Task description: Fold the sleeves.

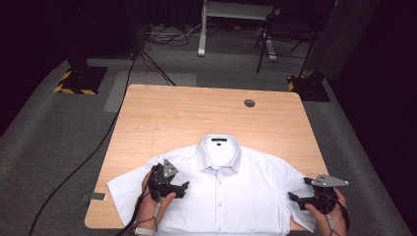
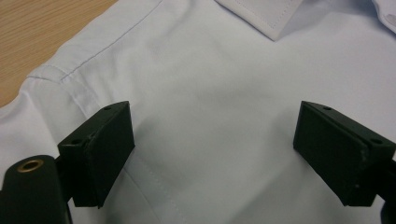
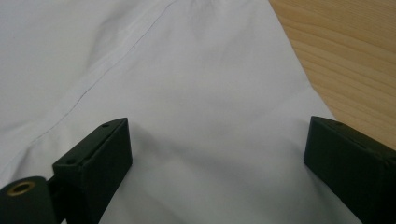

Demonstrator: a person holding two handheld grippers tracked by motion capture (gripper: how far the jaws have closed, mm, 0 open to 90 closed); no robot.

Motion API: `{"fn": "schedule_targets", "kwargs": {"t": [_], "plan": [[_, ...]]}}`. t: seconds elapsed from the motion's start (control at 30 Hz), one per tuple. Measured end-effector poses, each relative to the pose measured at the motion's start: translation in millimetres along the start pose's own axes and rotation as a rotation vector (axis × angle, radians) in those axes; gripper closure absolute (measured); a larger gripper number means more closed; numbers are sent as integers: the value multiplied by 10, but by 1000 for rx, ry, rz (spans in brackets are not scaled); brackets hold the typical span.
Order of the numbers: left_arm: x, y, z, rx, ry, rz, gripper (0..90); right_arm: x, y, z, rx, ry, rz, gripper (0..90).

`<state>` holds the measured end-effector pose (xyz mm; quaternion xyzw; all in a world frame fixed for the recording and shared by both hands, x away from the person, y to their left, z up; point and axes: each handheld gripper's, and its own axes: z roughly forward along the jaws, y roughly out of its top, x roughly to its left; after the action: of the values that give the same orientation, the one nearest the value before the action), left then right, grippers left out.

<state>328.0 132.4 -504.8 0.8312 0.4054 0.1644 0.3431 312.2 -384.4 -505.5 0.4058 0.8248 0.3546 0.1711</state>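
A white short-sleeved shirt (image 1: 221,187) lies flat and buttoned on the wooden table (image 1: 196,113), collar toward the far side. My left gripper (image 1: 183,189) hovers over the shirt's left chest, just below the shoulder seam, jaws open with nothing between them. In the left gripper view the shirt (image 2: 210,107) lies under the open left gripper (image 2: 215,149), with the collar tip at the top. My right gripper (image 1: 293,198) hangs open over the shirt's right sleeve. The right gripper view has the sleeve fabric (image 3: 196,107) beneath the open right gripper (image 3: 217,163), and bare table (image 3: 345,51) at the right.
A small round grey grommet (image 1: 249,103) sits in the table's far right part. A black cable (image 1: 74,172) trails over the grey carpet at the left. Desk legs and a chair stand in the dark background beyond the table.
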Motion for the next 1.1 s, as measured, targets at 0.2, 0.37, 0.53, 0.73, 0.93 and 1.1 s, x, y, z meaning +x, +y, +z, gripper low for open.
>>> {"fn": "schedule_targets", "kwargs": {"t": [0.2, 0.37, 0.53, 0.73, 0.93, 1.1], "plan": [[-2, 0, 0, -2, 3, 0, 123, 0, 0, 0, 0, 0, 0, 78], [-3, 0, 0, -2, 3, 0, 123, -1, 0, 0, 0, 0, 0, 78], [-3, 5, 4, 1, 3, -3, 118, -1, 1, 0, 0, 0, 0, 78], [-3, 15, 12, 4, 2, -7, 112, -1, 3, 1, 0, 0, 2, 78], [-6, 17, 16, 7, -1, 2, 96, -1, 2, 1, 0, 0, 2, 78], [-14, 21, 11, 12, 9, -5, 88, -1, 3, 1, 0, 0, 2, 78]]}}
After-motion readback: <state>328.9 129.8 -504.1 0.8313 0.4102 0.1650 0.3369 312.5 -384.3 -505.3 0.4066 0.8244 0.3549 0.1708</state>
